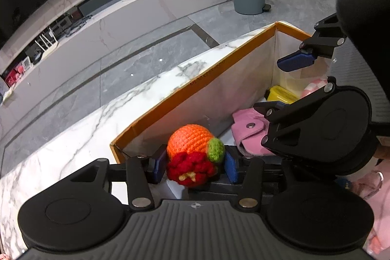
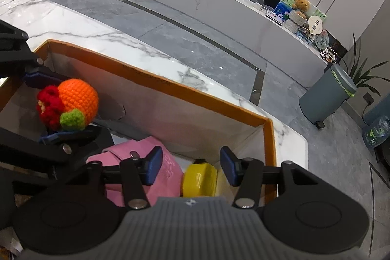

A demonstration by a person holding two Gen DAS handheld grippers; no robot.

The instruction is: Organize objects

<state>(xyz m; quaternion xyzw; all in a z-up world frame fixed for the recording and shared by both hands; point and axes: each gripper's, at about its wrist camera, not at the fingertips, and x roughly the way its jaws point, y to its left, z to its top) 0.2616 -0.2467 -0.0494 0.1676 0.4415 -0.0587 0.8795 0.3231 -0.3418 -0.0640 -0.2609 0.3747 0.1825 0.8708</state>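
Left wrist view shows the left tool (image 1: 192,166) holding the yarn toy (image 1: 193,154) over the box (image 1: 156,111), not dropped yet, while the right tool (image 2: 191,168) sits open above the pouch (image 2: 146,162) and yellow case (image 2: 199,178) already inside.

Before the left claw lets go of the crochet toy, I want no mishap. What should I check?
1. Crochet toy between the left claw's pads: ok, both touch it.
2. Toy within the box walls: ok.
3. Landing spot under the toy free: cannot tell, hidden.
4. Right claw open and empty: ok.
5. Pink pouch and yellow case already in the box, off to the side of the toy: ok.
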